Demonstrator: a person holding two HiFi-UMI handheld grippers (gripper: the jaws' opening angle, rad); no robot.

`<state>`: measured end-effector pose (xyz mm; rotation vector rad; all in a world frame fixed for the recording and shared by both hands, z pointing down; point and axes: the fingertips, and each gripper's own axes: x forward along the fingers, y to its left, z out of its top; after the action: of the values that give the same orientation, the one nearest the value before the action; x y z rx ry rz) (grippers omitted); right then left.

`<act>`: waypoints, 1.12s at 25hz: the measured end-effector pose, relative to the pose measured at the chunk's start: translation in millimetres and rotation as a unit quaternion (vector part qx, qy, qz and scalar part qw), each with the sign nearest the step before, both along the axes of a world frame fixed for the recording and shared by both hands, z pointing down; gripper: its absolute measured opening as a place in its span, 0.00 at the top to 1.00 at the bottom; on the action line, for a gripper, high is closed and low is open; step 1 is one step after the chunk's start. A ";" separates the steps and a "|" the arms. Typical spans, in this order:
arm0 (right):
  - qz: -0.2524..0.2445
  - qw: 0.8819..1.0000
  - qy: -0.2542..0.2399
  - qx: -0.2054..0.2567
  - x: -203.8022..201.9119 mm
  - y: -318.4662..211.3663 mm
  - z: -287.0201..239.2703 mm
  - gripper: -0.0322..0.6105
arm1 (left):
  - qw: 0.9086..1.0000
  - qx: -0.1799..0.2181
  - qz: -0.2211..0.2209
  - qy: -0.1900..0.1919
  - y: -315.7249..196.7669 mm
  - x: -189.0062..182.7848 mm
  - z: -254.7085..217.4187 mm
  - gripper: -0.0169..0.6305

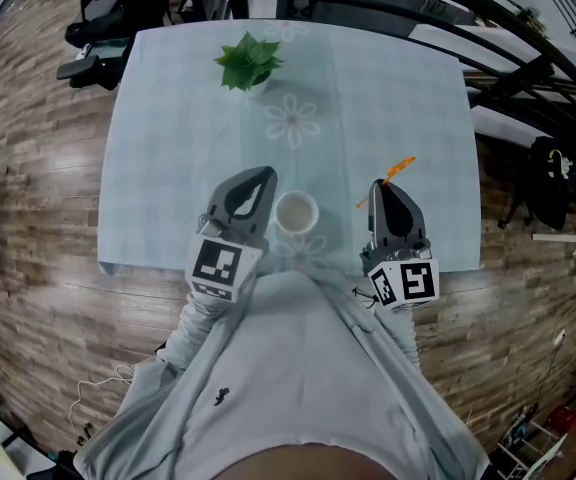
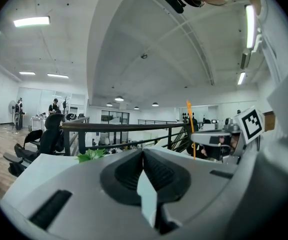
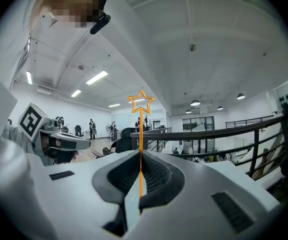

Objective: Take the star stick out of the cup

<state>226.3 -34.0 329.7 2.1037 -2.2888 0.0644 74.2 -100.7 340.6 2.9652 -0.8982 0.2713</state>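
My right claw (image 3: pixel 140 154), closed on the star stick (image 3: pixel 140 129): the two pads pinched the thin orange shaft low down, and the outlined star stood well above the jaw tips. In the head view the right claw (image 1: pixel 383 188) was raised over the near part of the table (image 1: pixel 168 118), with the star stick (image 1: pixel 400 166) slanting up and away from its tip. The cup (image 1: pixel 295 211) stood just to the left of this claw, upright, its mouth showing nothing inside, and the stick was clear of its rim. Beyond the cup, on its far side from the right claw, was my left claw (image 1: pixel 260 176), its jaws together on nothing, as its own view confirmed (image 2: pixel 144 151). Farthest ahead and to the left stood a small green plant (image 1: pixel 249 61). Judged from this arrangement, the lifting step was essentially complete, the stick being out of the cup. The next move probably called for a steady carry away from the cup and a gentle lowering to a bare stretch of the table before the pads parted, since so slender a shaft could pivot in the grip.
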 end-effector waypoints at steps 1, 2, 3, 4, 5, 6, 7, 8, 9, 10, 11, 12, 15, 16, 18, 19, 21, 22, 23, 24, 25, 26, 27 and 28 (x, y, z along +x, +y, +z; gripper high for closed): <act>0.001 1.000 -0.001 -0.001 1.1 0.9 0.3 0.92 | 1.000 -0.001 -0.001 0.000 0.3 -0.7 0.2 0.94; 0.001 1.000 -0.001 -0.003 1.6 1.3 1.5 0.92 | 1.000 -0.002 -0.002 0.000 0.5 -1.5 1.3 0.94; 0.001 1.000 -0.002 -0.005 1.7 1.2 3.3 0.92 | 1.000 -0.004 -0.003 0.000 0.4 -2.4 2.7 0.94; 0.000 1.000 -0.003 -0.008 1.4 0.9 5.3 0.92 | 1.000 -0.006 -0.005 0.000 0.3 -3.1 4.0 0.94; -0.001 1.000 -0.003 -0.011 0.8 0.4 7.2 0.92 | 1.000 -0.007 -0.005 -0.001 0.2 -3.5 4.6 0.94; -0.002 1.000 -0.004 -0.014 -0.3 0.0 8.7 0.92 | 1.000 -0.007 -0.005 -0.001 0.2 -3.7 4.9 0.94; -0.004 1.000 -0.004 -0.016 -1.8 -0.4 9.7 0.92 | 1.000 -0.008 -0.006 -0.002 0.1 -4.1 5.4 0.94; -0.006 1.000 -0.004 -0.017 -3.4 -0.9 10.4 0.92 | 1.000 -0.009 -0.007 -0.002 -0.2 -4.6 5.9 0.94; -0.008 1.000 -0.004 -0.018 -5.0 -1.4 10.9 0.92 | 1.000 -0.010 -0.008 -0.002 -0.7 -5.1 6.6 0.94; -0.010 1.000 -0.003 -0.019 -6.4 -2.1 11.1 0.92 | 1.000 -0.011 -0.009 -0.002 -1.3 -5.4 7.3 0.94; -0.013 1.000 -0.002 -0.020 -7.6 -2.8 11.1 0.92 | 1.000 -0.012 -0.009 -0.002 -2.0 -5.6 7.9 0.94; -0.015 1.000 -0.002 -0.021 -8.5 -3.2 10.8 0.92 | 1.000 -0.012 -0.010 -0.003 -2.5 -5.8 8.3 0.94; -0.019 1.000 -0.003 -0.022 -9.9 -4.3 10.3 0.92 | 1.000 -0.013 -0.014 -0.003 -4.0 -6.9 8.3 0.94; -0.019 1.000 -0.004 -0.022 -10.1 -4.9 10.8 0.92 | 1.000 -0.013 -0.015 -0.003 -4.7 -7.5 8.5 0.94; -0.021 0.999 -0.008 -0.023 -10.2 -6.3 12.5 0.92 | 1.000 -0.014 -0.018 -0.003 -5.9 -8.3 9.3 0.94; -0.022 0.999 -0.008 -0.024 -10.3 -7.0 13.2 0.92 | 1.000 -0.014 -0.019 -0.002 -6.3 -8.5 9.6 0.94; -0.024 0.999 -0.008 -0.025 -11.1 -8.4 13.2 0.92 | 1.000 -0.014 -0.021 -0.001 -7.1 -9.2 9.8 0.94; -0.025 0.999 -0.007 -0.024 -11.6 -8.9 12.6 0.92 | 1.000 -0.015 -0.023 -0.001 -7.3 -9.6 9.7 0.94; -0.025 0.999 -0.007 -0.024 -12.1 -9.4 12.0 0.92 | 1.000 -0.015 -0.024 -0.001 -7.4 -9.9 9.7 0.94; -0.026 0.999 -0.007 -0.024 -12.3 -9.8 11.6 0.92 | 1.000 -0.015 -0.024 0.000 -7.4 -9.9 9.7 0.94; -0.025 0.999 -0.008 -0.024 -12.2 -10.2 11.5 0.92 | 1.000 -0.015 -0.024 0.000 -7.2 -9.9 9.6 0.94; -0.025 0.999 -0.008 -0.024 -11.9 -10.6 11.5 0.92 | 1.000 -0.015 -0.025 0.000 -7.1 -9.8 9.6 0.94; -0.025 0.999 -0.009 -0.024 -11.7 -11.0 11.8 0.92 | 1.000 -0.014 -0.025 0.000 -7.2 -9.8 9.6 0.94; -0.025 0.999 -0.009 -0.024 -11.7 -11.3 12.2 0.92 | 1.000 -0.014 -0.025 0.000 -7.3 -9.9 9.6 0.94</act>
<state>214.5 -45.3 341.8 2.0303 -2.3236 0.1369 64.3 -108.1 350.2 2.9129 -0.9586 0.2810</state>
